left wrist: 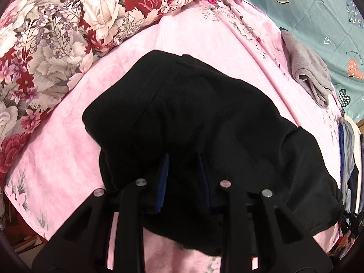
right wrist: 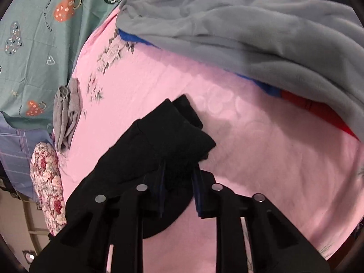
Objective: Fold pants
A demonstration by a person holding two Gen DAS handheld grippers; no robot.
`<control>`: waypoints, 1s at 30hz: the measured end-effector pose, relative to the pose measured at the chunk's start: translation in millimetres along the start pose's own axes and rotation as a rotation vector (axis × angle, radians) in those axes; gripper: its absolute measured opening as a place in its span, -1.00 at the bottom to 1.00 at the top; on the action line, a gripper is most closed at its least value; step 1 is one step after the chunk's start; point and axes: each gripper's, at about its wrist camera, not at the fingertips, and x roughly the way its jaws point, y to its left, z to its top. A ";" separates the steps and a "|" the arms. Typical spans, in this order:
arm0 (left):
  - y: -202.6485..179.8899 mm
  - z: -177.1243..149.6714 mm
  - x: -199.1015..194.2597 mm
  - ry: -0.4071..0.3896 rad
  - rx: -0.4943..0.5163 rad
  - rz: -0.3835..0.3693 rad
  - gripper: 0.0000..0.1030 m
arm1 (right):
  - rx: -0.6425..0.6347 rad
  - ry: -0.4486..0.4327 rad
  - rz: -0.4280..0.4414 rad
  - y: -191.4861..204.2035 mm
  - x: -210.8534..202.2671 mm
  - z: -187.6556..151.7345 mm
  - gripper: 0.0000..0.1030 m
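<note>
The black pants [left wrist: 204,118] lie folded in a thick bundle on the pink bed sheet [left wrist: 193,36]. My left gripper [left wrist: 184,173] sits over the near edge of the bundle, its blue-padded fingers [left wrist: 163,177] apart with black cloth between them. In the right wrist view the pants [right wrist: 159,141] run from lower left to a folded end at centre. My right gripper [right wrist: 179,186] sits at that end, fingers [right wrist: 197,193] apart with cloth bunched between them. I cannot tell whether either gripper pinches the cloth.
A floral quilt [left wrist: 68,34] is heaped at the far left. A small folded grey garment [left wrist: 309,72] lies on the sheet to the right. A teal heart-print cover [left wrist: 318,11] is beyond. A large grey fleece [right wrist: 261,31] over blue and red cloth fills the right wrist view's top.
</note>
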 end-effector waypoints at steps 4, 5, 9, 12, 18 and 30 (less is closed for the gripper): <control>10.5 -6.9 -5.8 0.014 -0.004 -0.054 -0.48 | -0.043 -0.079 -0.024 9.9 -30.7 -8.9 -0.65; 14.1 -6.5 -5.9 0.016 -0.015 -0.073 -0.48 | -0.039 -0.081 -0.033 8.5 -36.0 -12.6 -0.65; 12.9 -5.3 -4.4 0.019 -0.013 -0.062 -0.48 | -0.018 -0.021 -0.104 -9.4 -12.6 -16.8 -0.64; 2.9 -7.1 -9.5 0.013 0.021 -0.023 -0.48 | -0.062 -0.020 -0.164 -2.6 -6.4 -13.6 -0.38; -30.3 -16.8 -39.3 -0.026 0.113 -0.113 -0.44 | -0.185 -0.142 -0.234 33.3 -55.0 -15.3 -0.20; -132.4 -61.5 16.4 0.181 0.318 -0.236 -0.37 | -0.356 0.101 -0.253 73.3 25.9 -41.1 -0.78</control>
